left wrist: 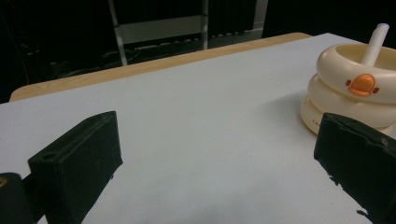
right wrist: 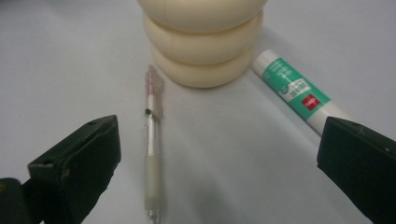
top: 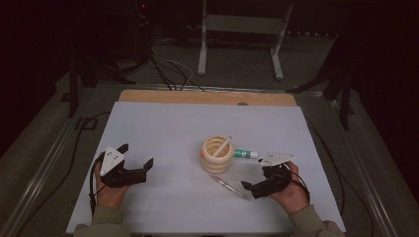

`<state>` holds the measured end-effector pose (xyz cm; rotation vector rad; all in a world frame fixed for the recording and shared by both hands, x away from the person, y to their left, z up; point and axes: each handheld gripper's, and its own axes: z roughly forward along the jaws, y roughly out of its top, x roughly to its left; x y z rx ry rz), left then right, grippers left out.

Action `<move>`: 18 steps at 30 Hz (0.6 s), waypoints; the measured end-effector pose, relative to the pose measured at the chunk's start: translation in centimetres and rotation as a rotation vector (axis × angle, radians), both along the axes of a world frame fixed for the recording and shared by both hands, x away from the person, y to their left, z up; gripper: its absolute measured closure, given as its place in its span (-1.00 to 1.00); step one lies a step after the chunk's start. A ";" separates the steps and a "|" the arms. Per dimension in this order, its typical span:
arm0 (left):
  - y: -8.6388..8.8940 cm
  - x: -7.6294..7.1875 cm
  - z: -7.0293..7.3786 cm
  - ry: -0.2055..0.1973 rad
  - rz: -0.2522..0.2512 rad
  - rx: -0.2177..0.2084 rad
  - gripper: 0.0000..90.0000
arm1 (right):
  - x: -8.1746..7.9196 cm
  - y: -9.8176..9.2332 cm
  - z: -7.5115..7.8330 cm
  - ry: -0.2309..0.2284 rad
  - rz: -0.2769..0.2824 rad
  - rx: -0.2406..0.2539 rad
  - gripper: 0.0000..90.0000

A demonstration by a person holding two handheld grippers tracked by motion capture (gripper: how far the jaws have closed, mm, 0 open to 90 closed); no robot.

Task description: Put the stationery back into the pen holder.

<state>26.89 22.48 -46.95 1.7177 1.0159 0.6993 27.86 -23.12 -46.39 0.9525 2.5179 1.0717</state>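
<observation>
Two items remain beside the holder (top: 217, 154); your released right gripper (right wrist: 219, 154) frames the pen (right wrist: 152, 154) at lower centre, so close on it; the left gripper (top: 134, 158) idles open

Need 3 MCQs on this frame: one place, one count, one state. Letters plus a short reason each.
1. Where does the clear plastic pen lie?
A. inside the holder
B. on the white table in front of the cream ringed pen holder
C. on the floor

2. How many stacked rings make up the cream ringed pen holder?
A. one
B. three
C. five

3. How stand the jaws of the right hand-held gripper?
A. shut on the pen
B. shut on nothing
C. open, holding nothing

Key:
1 B: the right gripper view shows it flat on the table, near the holder's base.
2 B: three bulges show in the left gripper view.
3 C: the jaws stand wide apart, with the pen and the green-and-white tube lying between them on the table.
</observation>
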 end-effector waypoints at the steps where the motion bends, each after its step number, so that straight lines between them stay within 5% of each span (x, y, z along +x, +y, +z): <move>1: 0.0 0.0 0.0 0.000 0.000 0.000 -0.97 | 0.0 0.1 0.0 0.007 0.003 0.000 -1.00; 18: -0.2 0.0 -0.1 0.002 -0.004 0.002 -0.97 | -0.4 1.2 -1.2 0.089 0.045 -0.056 -1.00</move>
